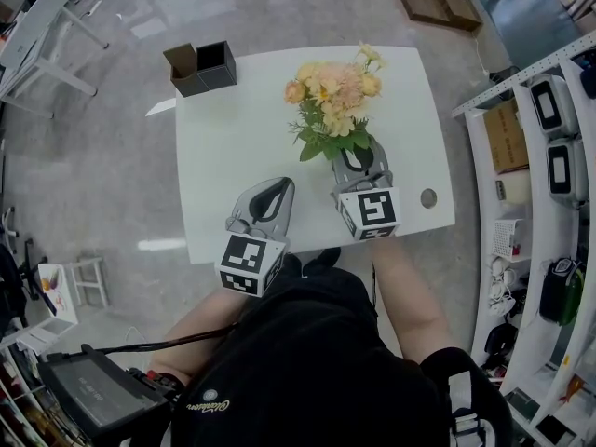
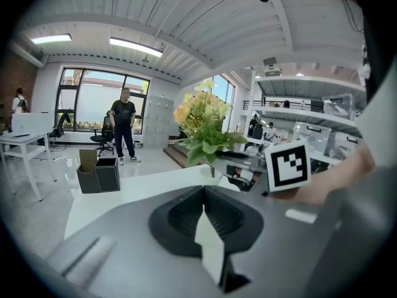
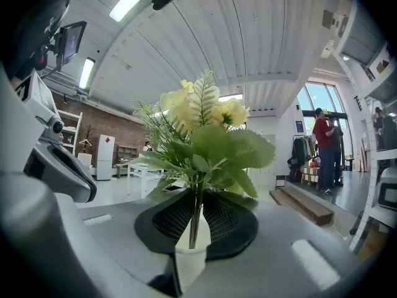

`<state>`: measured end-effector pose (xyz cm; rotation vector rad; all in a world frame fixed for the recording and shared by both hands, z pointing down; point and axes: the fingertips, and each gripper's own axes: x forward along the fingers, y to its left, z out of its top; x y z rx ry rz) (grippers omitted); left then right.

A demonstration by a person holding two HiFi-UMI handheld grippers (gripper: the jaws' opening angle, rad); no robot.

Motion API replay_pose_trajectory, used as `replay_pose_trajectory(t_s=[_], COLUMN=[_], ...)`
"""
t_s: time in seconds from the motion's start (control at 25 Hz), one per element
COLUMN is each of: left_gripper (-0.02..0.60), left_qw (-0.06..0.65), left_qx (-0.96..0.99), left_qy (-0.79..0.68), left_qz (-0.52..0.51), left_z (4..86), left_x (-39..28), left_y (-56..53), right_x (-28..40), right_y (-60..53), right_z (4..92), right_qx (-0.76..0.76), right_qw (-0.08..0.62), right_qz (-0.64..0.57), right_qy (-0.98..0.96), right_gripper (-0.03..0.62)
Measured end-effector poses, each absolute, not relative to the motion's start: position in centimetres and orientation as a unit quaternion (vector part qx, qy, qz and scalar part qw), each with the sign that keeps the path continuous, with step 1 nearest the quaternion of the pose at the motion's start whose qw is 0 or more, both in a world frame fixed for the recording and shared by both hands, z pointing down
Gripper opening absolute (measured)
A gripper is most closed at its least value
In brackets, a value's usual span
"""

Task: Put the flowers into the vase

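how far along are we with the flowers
Pickup looks done: the right gripper is shut on the flowers, at the stem, over the table. The left gripper is shut, empty. Left: setting them in a vase; I only see two boxes at the far corner.

Peach-yellow flowers, green leaves, white table.

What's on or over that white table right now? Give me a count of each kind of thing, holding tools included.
1 bunch of flowers, stem clamped in the right hand-held gripper
2 open boxes: brown box, black box
1 small round disc
2 hand-held grippers: the right one, plus the left hand-held gripper, shut and empty
Total: 6
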<state>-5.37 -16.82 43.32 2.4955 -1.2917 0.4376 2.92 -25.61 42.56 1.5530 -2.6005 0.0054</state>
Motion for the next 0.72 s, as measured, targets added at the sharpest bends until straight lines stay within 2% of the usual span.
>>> replay_pose_trajectory(t_s=[0.72], left_gripper=[0.008], left_qw=[0.149], left_qx=[0.870], left_qy=[-0.446], left_qz=[0.146], left_z=[42.9], left_x=[-5.5], left_y=[-16.9], right_x=[3.0], right_y=[-25.8], right_z=[44.8], right_qx=[0.505], right_qw=[0.099], right_qz=[0.024], right_qy=[-0.857], right_gripper=[0.063])
